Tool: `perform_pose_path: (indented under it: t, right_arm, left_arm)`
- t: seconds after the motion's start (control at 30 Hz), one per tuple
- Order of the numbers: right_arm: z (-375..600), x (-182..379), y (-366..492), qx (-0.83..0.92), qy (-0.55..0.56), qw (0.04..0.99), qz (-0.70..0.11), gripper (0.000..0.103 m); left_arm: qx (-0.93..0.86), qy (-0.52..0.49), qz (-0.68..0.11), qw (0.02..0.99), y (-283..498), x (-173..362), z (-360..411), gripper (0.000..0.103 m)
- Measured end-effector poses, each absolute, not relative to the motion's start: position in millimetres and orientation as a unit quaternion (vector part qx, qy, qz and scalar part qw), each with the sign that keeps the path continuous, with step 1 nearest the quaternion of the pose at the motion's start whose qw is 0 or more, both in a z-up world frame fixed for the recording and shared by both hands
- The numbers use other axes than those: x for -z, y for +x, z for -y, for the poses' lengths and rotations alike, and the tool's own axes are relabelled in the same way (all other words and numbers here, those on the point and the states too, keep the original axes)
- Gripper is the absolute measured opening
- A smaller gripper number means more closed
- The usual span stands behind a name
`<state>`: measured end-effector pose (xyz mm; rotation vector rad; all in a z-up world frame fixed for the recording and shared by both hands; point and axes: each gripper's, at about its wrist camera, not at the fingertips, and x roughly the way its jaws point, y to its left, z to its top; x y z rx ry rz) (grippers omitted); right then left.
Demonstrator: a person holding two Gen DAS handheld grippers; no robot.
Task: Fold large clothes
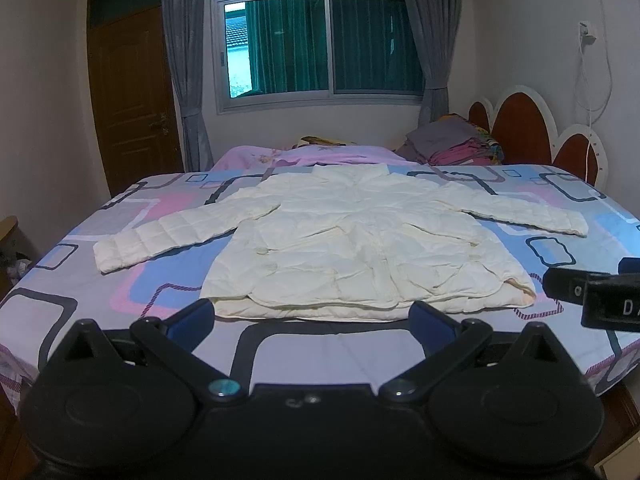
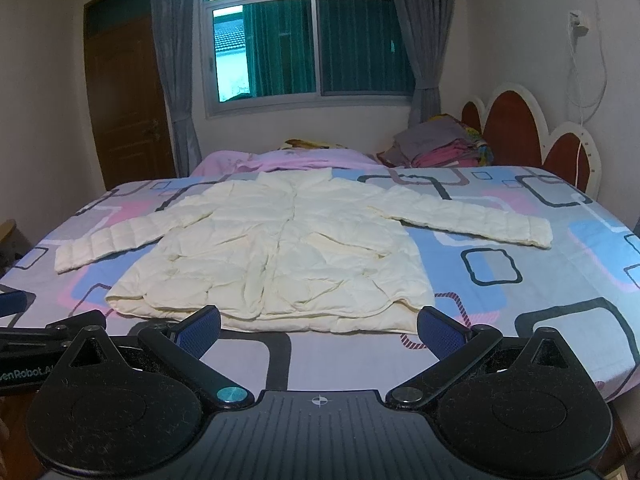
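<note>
A cream quilted puffer jacket (image 1: 356, 248) (image 2: 280, 252) lies flat on the bed, front up, collar toward the window, both sleeves spread out to the sides. My left gripper (image 1: 314, 318) hovers open just short of the jacket's hem, nothing between its blue-padded fingers (image 1: 192, 318). My right gripper (image 2: 320, 328) is also open, near the hem a little right of centre, holding nothing. In the left wrist view the right gripper's body (image 1: 592, 292) shows at the right edge; in the right wrist view part of the left gripper (image 2: 24, 344) shows at the left edge.
The bed (image 1: 328, 356) has a sheet patterned with pink, blue and grey rectangles. A pink quilt (image 1: 300, 156) and a pile of folded clothes (image 1: 452, 140) lie at the far side by the headboard (image 1: 520, 128). A door (image 1: 132, 92) and window (image 1: 320, 40) stand behind.
</note>
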<state>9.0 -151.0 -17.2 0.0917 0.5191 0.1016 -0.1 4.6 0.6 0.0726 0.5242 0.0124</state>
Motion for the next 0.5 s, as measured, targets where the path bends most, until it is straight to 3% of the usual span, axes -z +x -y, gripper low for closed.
perform_pose_path:
  t: [0.5]
  right_arm:
    - [152.0,17.0,6.9,-0.049,0.047,0.964,-0.257,0.103]
  left_arm:
    - [-0.004,0.036,-0.256,0.966,-1.9,-0.7,-5.3,0.103]
